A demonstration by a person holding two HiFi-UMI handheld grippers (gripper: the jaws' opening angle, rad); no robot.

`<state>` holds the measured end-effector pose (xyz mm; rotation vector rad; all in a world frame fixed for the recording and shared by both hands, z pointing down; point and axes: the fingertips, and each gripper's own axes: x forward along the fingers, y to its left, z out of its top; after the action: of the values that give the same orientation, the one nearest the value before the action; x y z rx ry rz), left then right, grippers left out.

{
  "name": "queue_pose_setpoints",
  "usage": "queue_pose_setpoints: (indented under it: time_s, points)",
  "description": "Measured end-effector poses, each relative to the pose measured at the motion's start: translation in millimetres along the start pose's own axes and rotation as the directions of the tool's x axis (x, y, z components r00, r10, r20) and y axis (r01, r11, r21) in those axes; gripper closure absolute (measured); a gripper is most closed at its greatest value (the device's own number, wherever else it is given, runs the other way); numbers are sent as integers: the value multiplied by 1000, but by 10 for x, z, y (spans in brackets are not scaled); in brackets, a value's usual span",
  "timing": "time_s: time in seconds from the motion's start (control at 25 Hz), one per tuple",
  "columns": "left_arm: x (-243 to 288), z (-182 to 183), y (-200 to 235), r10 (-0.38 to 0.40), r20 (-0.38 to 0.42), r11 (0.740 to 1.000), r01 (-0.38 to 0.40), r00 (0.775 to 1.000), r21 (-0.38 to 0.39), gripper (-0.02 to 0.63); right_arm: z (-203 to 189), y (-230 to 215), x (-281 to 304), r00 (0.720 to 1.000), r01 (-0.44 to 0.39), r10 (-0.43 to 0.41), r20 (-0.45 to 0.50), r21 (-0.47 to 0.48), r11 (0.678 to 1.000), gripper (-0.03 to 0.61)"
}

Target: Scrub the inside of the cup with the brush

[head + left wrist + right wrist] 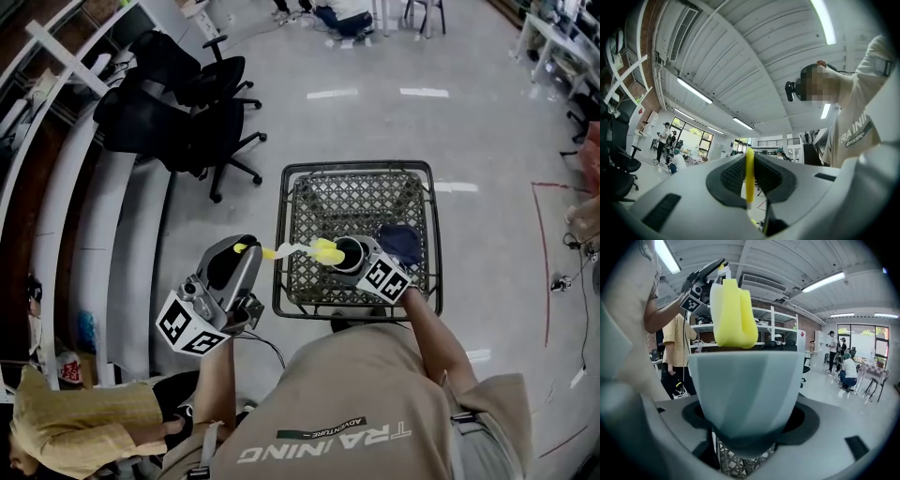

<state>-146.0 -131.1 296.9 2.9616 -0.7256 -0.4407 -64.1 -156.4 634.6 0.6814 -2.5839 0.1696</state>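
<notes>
My right gripper (362,257) is shut on a pale ribbed cup (745,390), held over the wire basket; its dark mouth (349,252) faces up in the head view. My left gripper (246,249) is shut on the thin yellow handle (749,173) of the brush, which runs rightward to the cup. The brush's yellow sponge head (735,315) stands at the cup's rim, with its lower end hidden behind the rim. In the head view the sponge head (325,251) touches the left edge of the cup's mouth. The left gripper (701,280) shows high up in the right gripper view.
A black wire mesh basket (309,216) stands on the floor before me, with a dark blue cloth (402,242) in it by the right gripper. Black office chairs (183,108) stand at the left beside white shelving (89,234). A person in yellow (75,422) is close at my lower left.
</notes>
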Motion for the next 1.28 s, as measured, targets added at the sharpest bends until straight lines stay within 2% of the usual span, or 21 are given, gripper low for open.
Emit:
queue_pose_setpoints:
  time_s: [0.16, 0.32, 0.44, 0.6, 0.76, 0.96, 1.08, 1.28]
  points:
    - [-82, -116, 89, 42, -34, 999, -43, 999, -13, 563, -318, -13, 97, 999, -4, 5, -46, 19, 1000, 190]
    - [-217, -368, 155, 114, -80, 991, -119, 990, -56, 563, -790, -1, 169, 991, -20, 23, -132, 23, 1000, 190]
    - [-352, -576, 160, 190, -85, 974, -199, 978, -106, 563, -1096, -60, 216, 989, 25, -20, -149, 30, 999, 190]
    - [-510, -758, 169, 320, -87, 936, -329, 943, -126, 563, -1308, -193, 428, 991, 92, -87, -102, 42, 995, 190]
    - [-616, -861, 220, 414, -127, 896, -428, 901, -116, 563, -1579, -253, 786, 993, 44, -35, -111, 85, 995, 190]
    - [-591, -1056, 330, 455, -158, 880, -470, 877, -74, 563, -1747, -379, 1173, 995, 14, -8, -101, 55, 998, 190]
    - [-566, -1217, 393, 469, -190, 869, -489, 862, -76, 563, -1791, -404, 1344, 996, 10, -7, -89, 34, 999, 190]
    - [-508, -1385, 414, 460, -212, 869, -486, 862, -92, 563, -1829, -410, 1364, 999, 9, -7, -36, 39, 999, 190]
